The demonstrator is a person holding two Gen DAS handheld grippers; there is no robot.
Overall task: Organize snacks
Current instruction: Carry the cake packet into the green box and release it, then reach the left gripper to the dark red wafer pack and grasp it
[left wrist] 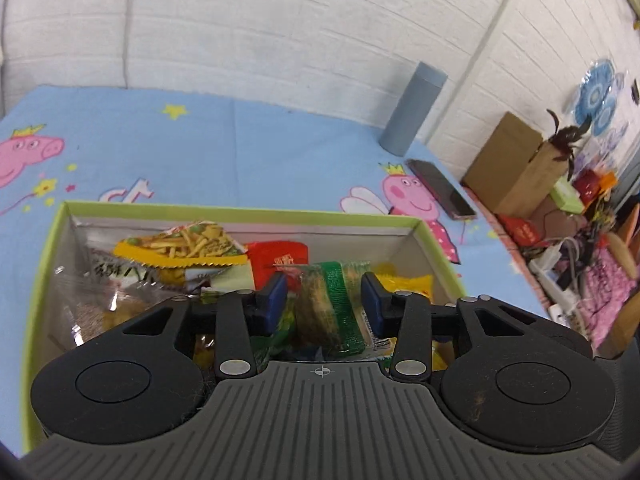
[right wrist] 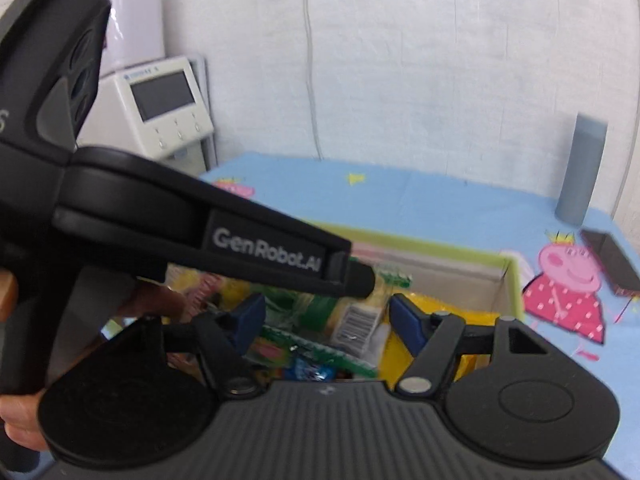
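Green snack packet (left wrist: 330,304) between spread left fingers (left wrist: 276,294), box (left wrist: 240,215)

— The box (left wrist: 240,214)?
— Lime-green rim, pale grey-white inside. Near its far left corner a yellow packet (left wrist: 180,246) printed with golden fries, then a red packet (left wrist: 280,264) to its right.
— Between the blue pads (left wrist: 276,296)?
— A clear wrapper (left wrist: 328,304) banded green over tan biscuits (a black-and-white barcode (right wrist: 356,322) shows in the right view).
— The cloth?
— Sky-blue tablecloth (left wrist: 240,152) with pink pigs, yellow stars. A grey-blue cylinder (left wrist: 412,110) stands at the far right.
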